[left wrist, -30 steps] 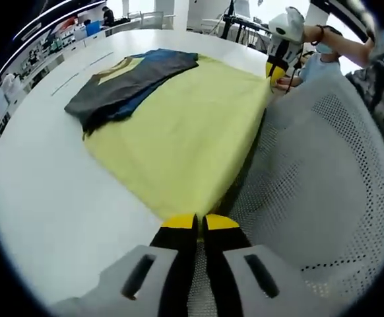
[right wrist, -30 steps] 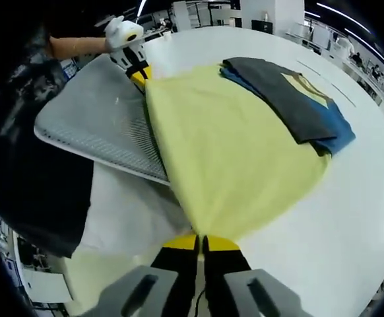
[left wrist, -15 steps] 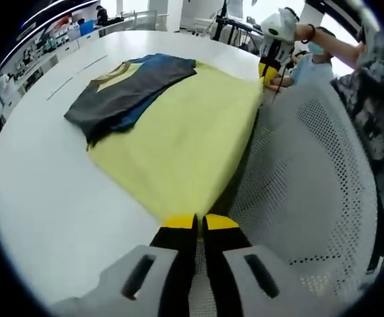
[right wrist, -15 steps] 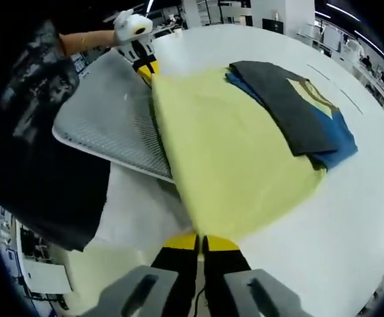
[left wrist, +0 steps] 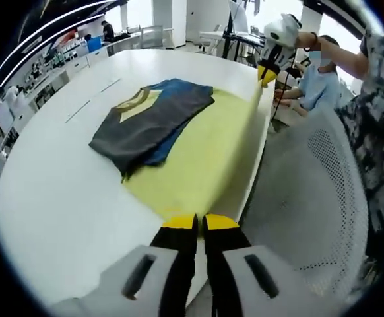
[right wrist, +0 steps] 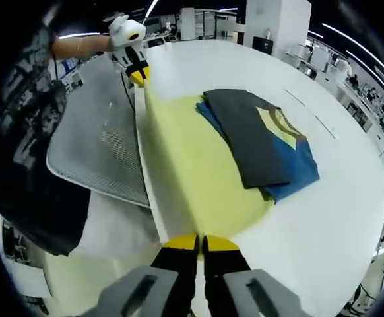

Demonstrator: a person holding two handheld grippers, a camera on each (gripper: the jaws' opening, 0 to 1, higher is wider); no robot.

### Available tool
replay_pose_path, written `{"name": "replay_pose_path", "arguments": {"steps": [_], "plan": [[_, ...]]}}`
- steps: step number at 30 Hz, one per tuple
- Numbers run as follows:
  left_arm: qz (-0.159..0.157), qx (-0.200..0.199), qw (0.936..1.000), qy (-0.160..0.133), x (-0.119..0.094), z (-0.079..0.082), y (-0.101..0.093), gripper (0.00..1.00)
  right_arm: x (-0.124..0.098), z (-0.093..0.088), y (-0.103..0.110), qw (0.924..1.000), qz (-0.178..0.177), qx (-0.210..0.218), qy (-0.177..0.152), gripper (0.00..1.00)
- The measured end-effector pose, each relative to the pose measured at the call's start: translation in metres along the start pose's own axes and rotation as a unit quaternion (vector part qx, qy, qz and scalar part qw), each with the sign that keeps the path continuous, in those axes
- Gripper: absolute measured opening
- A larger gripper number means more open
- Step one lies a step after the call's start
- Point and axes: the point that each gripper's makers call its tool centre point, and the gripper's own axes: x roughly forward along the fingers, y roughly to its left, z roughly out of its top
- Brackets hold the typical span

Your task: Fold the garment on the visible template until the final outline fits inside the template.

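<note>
In the left gripper view, the left hand-held gripper [left wrist: 200, 223] is clenching the near corner of the yellow cloth [left wrist: 202, 158], its yellow-tipped jaws pressed together on the fabric. The cloth is lying on the white surface [left wrist: 60, 191], with its right edge lifting off along the surface's rim. The folded garment [left wrist: 156, 119], dark grey and blue with a yellow collar patch, is resting on the far left part of the cloth, partly overhanging onto the surface. At the top right, the right hand-held gripper [left wrist: 266, 71] is pinching the far corner of the cloth. A grey mesh chair [left wrist: 311, 198] is standing just beside the surface on the right.

In the right gripper view, the right hand-held gripper [right wrist: 199, 240] is gripping the near corner of the cloth [right wrist: 185, 172], jaws closed on it. The garment [right wrist: 261, 142] is sitting on the right side of the cloth, its blue edge reaching past the cloth onto the surface [right wrist: 337, 218]. At the top left, the left hand-held gripper [right wrist: 138, 74] is holding the far corner. The chair [right wrist: 96, 148] is sitting to the left, touching the cloth's raised edge.
</note>
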Motion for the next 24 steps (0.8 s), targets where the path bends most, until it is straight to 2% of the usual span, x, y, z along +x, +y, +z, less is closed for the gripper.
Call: {"name": "replay_pose_path", "arguments": {"steps": [13, 17, 20, 24], "plan": [[0.071, 0.021, 0.9966, -0.037, -0.008, 0.036, 0.039, 0.0, -0.012, 0.031, -0.048, 0.9975, -0.063, -0.011, -0.029, 0.0], [0.086, 0.021, 0.9954, -0.038, -0.007, 0.044, 0.051, 0.0, -0.017, 0.039, -0.061, 0.9964, -0.075, -0.016, -0.037, 0.0], [0.105, 0.036, 0.9932, -0.036, -0.007, 0.05, 0.063, 0.0, -0.02, 0.047, -0.071, 0.9949, -0.086, -0.028, -0.045, 0.0], [0.133, 0.032, 0.9892, -0.053, -0.011, 0.065, 0.079, 0.0, -0.022, 0.054, -0.084, 0.9934, -0.097, -0.034, -0.05, 0.0]]}}
